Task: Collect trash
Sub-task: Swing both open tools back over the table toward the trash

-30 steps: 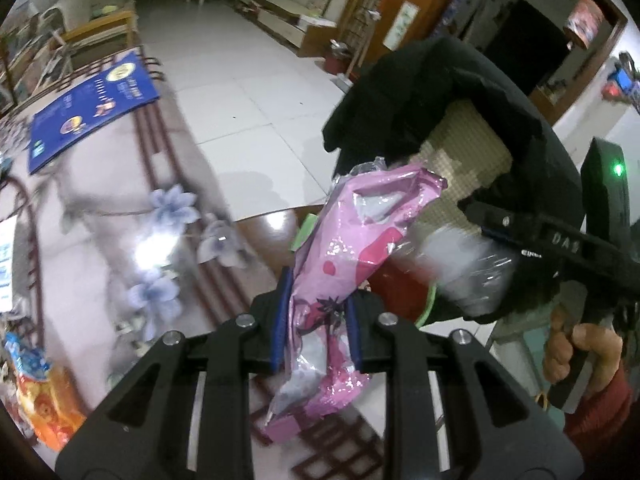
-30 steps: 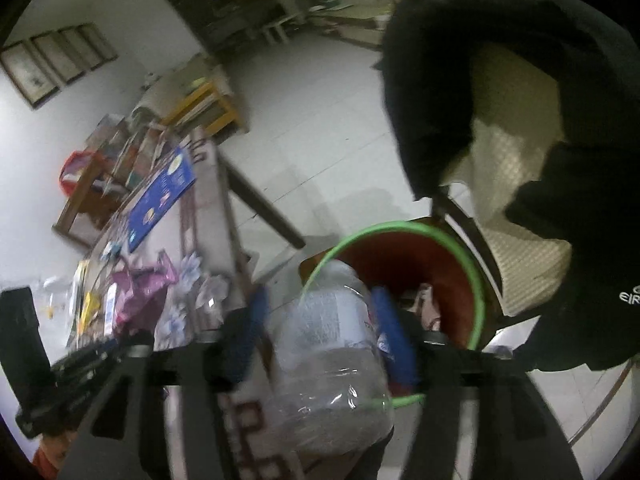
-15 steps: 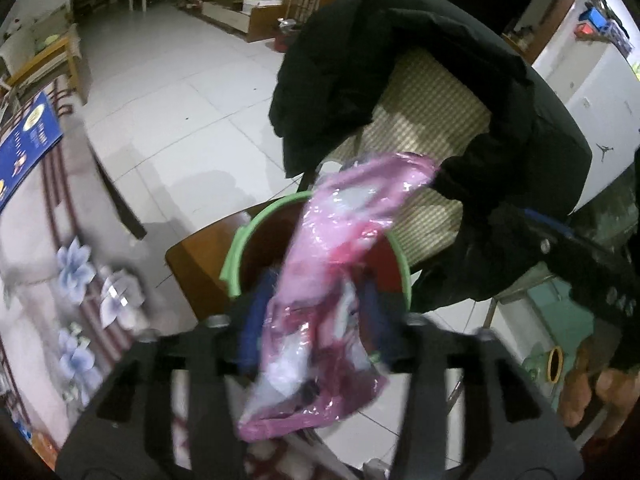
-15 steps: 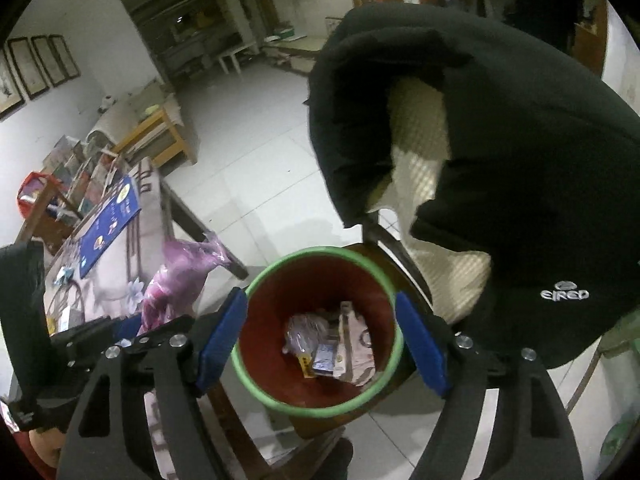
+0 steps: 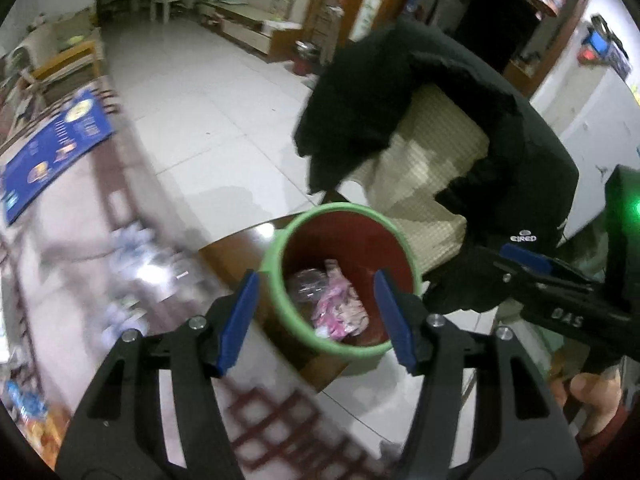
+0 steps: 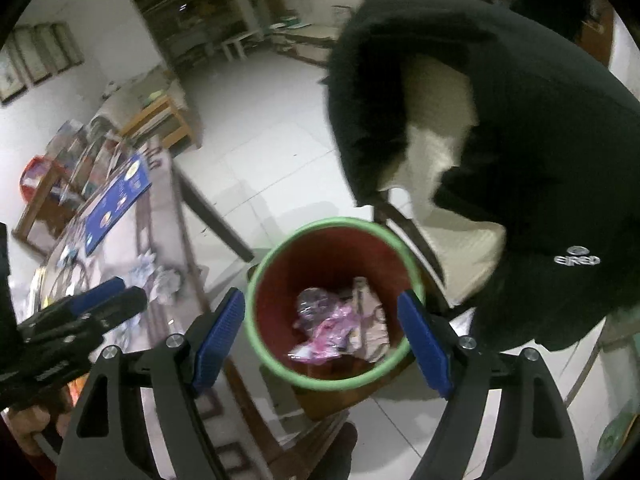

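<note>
Claws left (image 5: 316, 314) and right (image 6: 320, 336) gape empty, left opening, above bin (image 6: 276, 364).

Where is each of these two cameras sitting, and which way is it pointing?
Left wrist view: rides on the left gripper, looking down into the red bin; its jaws are opening, empty; the right gripper and hand show at right.
Right wrist view: rides on the right gripper, also above the bin; jaws open, empty; the left gripper shows at left.
Shared: bin, pink wrapper, black jacket.
</note>
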A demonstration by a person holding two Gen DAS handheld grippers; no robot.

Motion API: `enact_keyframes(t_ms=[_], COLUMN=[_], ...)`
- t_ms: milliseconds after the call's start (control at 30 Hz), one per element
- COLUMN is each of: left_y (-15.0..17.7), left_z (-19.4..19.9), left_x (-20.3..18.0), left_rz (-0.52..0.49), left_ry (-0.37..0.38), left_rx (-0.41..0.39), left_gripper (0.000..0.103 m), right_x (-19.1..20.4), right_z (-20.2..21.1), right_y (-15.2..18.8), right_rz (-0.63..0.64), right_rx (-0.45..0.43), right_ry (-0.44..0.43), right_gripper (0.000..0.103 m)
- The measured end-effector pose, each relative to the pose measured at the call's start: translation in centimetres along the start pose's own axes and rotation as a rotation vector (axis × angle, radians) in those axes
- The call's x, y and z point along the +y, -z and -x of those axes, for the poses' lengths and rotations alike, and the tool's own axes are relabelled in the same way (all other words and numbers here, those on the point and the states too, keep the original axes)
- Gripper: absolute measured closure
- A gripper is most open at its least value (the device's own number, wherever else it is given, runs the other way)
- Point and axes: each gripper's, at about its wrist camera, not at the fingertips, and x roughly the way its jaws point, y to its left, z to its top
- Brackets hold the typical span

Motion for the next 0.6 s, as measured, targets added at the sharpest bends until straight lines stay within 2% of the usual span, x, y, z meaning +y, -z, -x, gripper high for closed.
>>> enact_keyframes(t_ms=[133,233,400,533,600], left_y=[2.0,4.1,8.2,12.3,14.3], left_z=[3.7,7.0,11.8,15.9,17.5], left_x=[3.8,7.8,15.3,21.6,24.4], left_rz=[0.061,0.131,0.254,0.278,0.275], left_ry=[-0.044,-0.092,-0.186,-0.3,-0.352], left_rx=[-0.032,-0.059,-0.079,-0.073,-0.055], left_gripper=[0.046,0.046,0.043,0.032,0.032], right_x=[5.0,9.2,16.8,23.1,26.0], right_z=[-0.2,-0.5,-1.3,-2.2,-2.8], right_y=[1.1,2.2,4.6,6.9,8.1], right_rz=[0.064,0.11,0.207,0.283,0.301], right_rx=[0.019,0.039,0.085,0.156,0.206], right_ry=[-0.051,-0.099,-0.175,-0.261,-0.311], right_gripper=[0.026,0.021,0.021,0.021,0.018])
